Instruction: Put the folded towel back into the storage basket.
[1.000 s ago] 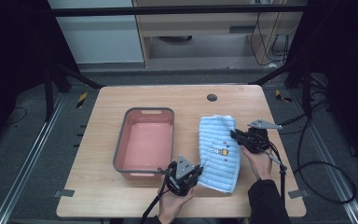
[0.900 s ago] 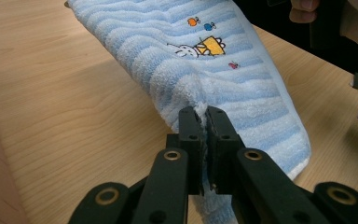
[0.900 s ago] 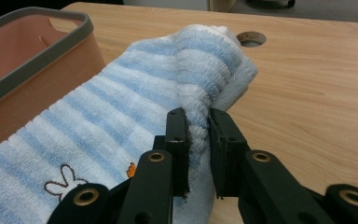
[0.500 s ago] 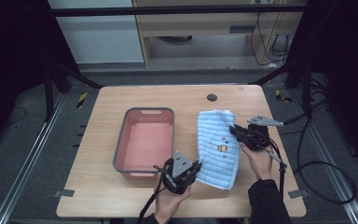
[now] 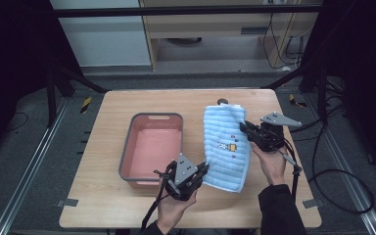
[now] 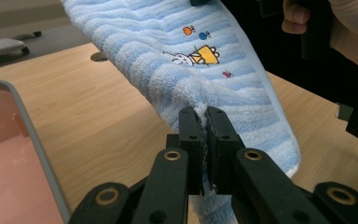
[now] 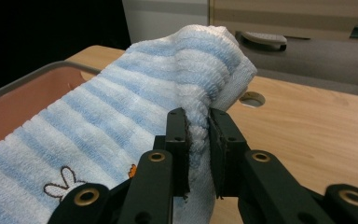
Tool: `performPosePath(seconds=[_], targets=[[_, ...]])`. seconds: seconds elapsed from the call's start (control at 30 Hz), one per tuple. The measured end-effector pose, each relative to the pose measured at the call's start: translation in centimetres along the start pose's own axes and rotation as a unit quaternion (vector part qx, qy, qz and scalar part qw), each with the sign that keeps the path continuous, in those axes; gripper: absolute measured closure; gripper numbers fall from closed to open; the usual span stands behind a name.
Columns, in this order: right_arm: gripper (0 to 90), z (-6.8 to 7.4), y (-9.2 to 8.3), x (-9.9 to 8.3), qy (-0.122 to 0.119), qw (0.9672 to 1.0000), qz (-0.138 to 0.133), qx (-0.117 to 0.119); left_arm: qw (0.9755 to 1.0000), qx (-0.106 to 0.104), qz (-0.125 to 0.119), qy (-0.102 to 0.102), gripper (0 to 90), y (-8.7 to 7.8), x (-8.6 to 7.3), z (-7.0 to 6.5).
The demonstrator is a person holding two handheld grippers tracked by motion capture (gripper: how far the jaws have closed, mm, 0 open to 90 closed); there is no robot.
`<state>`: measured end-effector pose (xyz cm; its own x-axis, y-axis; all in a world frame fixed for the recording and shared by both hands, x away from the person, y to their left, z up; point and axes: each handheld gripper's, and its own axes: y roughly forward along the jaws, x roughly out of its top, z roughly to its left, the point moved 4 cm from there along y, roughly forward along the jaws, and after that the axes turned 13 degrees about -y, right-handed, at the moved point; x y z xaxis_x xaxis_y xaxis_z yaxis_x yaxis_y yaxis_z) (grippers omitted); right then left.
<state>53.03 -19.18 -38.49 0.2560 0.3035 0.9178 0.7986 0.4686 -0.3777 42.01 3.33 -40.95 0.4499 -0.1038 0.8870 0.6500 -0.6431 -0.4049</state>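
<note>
Towel [image 5: 226, 147], right of centre in the high view beside the pink tub [image 5: 152, 149]: soft, light, floppy. My left claw [image 6: 204, 116] pinches its near edge, my right claw [image 7: 198, 119] its far corner; edge holds suit it.

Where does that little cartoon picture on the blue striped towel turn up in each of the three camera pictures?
High view: the embroidered picture sits mid-towel, right of the pink tray.
Left gripper view: the picture is top centre, above the jaws shut on the towel.
Right gripper view: its rabbit ears show bottom left.
Shared landmark: the round hole in the tabletop.
</note>
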Motion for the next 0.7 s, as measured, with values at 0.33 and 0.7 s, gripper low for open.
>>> performPosePath(seconds=[0.33,0.7], targets=[[79.2,1.4,0.4,3.0,-0.019,0.9997,-0.014,-0.002,0.9998,0.01,-0.015,0.006,85.4,-1.8,1.4,0.6],[79.2,2.6,1.1,5.3,-0.022,0.9993,-0.031,0.004,0.9986,0.034,-0.036,0.016,85.4,-4.1,2.7,2.0]])
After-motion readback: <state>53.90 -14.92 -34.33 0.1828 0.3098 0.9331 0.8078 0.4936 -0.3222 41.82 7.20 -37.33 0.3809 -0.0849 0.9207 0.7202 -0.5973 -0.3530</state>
